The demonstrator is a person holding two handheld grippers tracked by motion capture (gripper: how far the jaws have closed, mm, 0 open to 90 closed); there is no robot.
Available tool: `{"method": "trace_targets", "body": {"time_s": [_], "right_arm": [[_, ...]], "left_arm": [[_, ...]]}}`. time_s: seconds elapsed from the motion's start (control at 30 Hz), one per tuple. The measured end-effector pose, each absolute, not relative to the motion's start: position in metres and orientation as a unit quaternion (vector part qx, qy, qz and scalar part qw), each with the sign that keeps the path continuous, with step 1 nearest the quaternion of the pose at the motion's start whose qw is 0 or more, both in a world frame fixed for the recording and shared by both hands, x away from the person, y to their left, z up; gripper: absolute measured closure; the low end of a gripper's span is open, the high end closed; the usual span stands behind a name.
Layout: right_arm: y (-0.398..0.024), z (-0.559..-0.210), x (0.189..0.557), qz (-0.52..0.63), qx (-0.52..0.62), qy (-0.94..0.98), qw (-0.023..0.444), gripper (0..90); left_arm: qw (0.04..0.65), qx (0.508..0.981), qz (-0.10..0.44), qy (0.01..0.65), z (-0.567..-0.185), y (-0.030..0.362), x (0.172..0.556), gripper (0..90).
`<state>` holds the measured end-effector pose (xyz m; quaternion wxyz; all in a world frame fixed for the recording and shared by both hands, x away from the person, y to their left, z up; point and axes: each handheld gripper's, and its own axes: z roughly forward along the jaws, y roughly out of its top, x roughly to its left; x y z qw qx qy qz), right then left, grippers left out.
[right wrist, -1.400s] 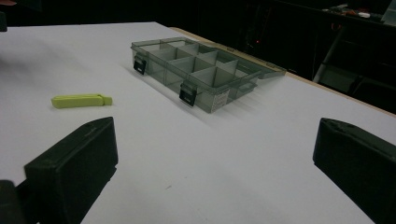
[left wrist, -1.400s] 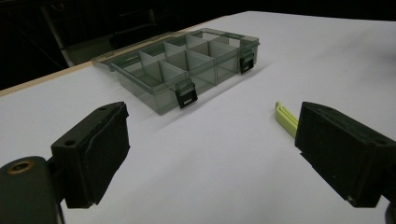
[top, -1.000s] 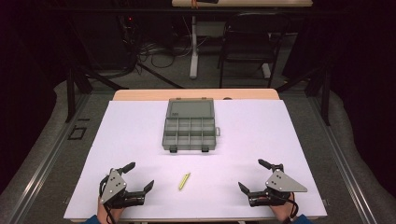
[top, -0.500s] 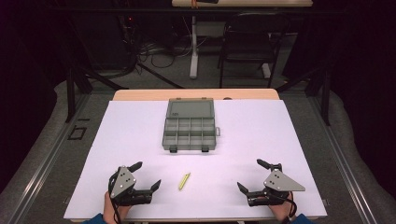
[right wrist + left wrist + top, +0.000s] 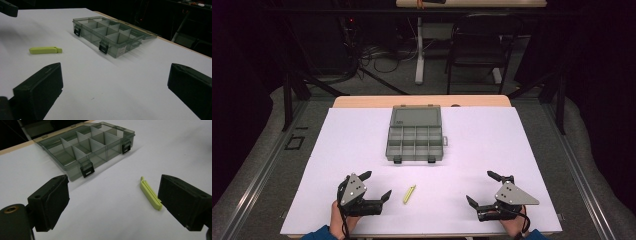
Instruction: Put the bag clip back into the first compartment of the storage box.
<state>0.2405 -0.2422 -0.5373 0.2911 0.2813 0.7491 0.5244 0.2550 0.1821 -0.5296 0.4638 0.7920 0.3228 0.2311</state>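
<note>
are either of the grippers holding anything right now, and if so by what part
Nothing is held. The left gripper and the right gripper both stand open over the white table, and the small yellow-green plastic clip lies loose between them.

No readable text anywhere; the box [image 5: 110, 36] has a small label on its front wall in the right gripper view, print too blurred to read.

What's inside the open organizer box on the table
The organizer box shows bare divided compartments with nothing in them; the near wall hides part of the front row's floor. The yellow-green clip lies outside.
</note>
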Motion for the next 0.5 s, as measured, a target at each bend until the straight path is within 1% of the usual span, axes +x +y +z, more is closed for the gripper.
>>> {"method": "trace_targets", "body": {"time_s": [0.5], "right_arm": [[-0.242,-0.537,0.24,0.52,0.279,0.753,0.291,0.0]], "left_arm": [[0.431,0.815,0.211,0.324,-0.527,0.154,0.262,9.9]]}}
